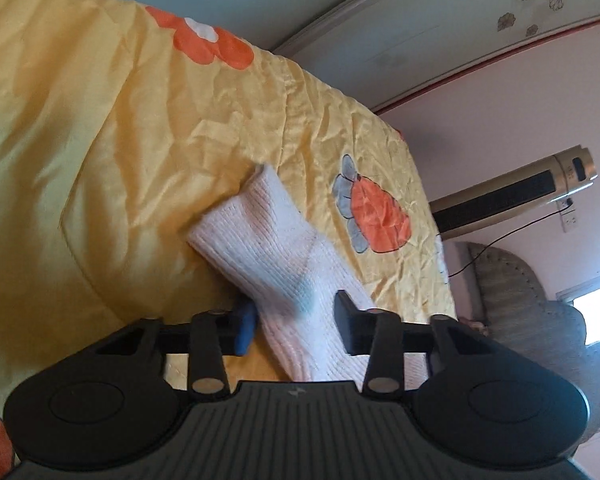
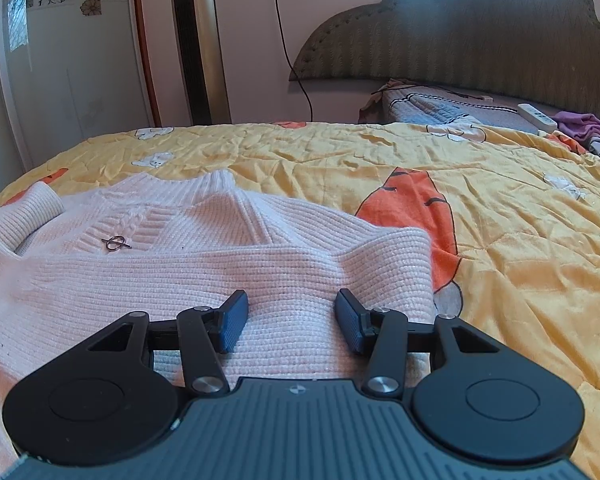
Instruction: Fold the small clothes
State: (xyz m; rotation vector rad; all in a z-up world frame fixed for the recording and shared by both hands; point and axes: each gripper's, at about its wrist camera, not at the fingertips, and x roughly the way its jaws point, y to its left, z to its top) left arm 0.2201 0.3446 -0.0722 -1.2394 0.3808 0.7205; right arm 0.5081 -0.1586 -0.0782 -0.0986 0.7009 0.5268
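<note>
A pale pink knitted sweater (image 2: 188, 264) lies spread on the yellow quilt (image 2: 500, 240), with a small metal brooch (image 2: 116, 243) on its chest. One sleeve is folded across the body. My right gripper (image 2: 291, 320) is open and hovers low over the sweater's near part, holding nothing. In the tilted left wrist view, the other sleeve (image 1: 276, 252) runs between the open fingers of my left gripper (image 1: 296, 322). The fingers stand on either side of the sleeve without pinching it.
The quilt (image 1: 100, 140) has orange carrot and flower prints. A padded headboard (image 2: 480, 28), a pillow area with a white remote (image 2: 537, 114) and purple cloth (image 2: 584, 124) are at the back right. A tower fan (image 2: 198, 40) and wardrobe door (image 2: 72, 60) stand beyond the bed.
</note>
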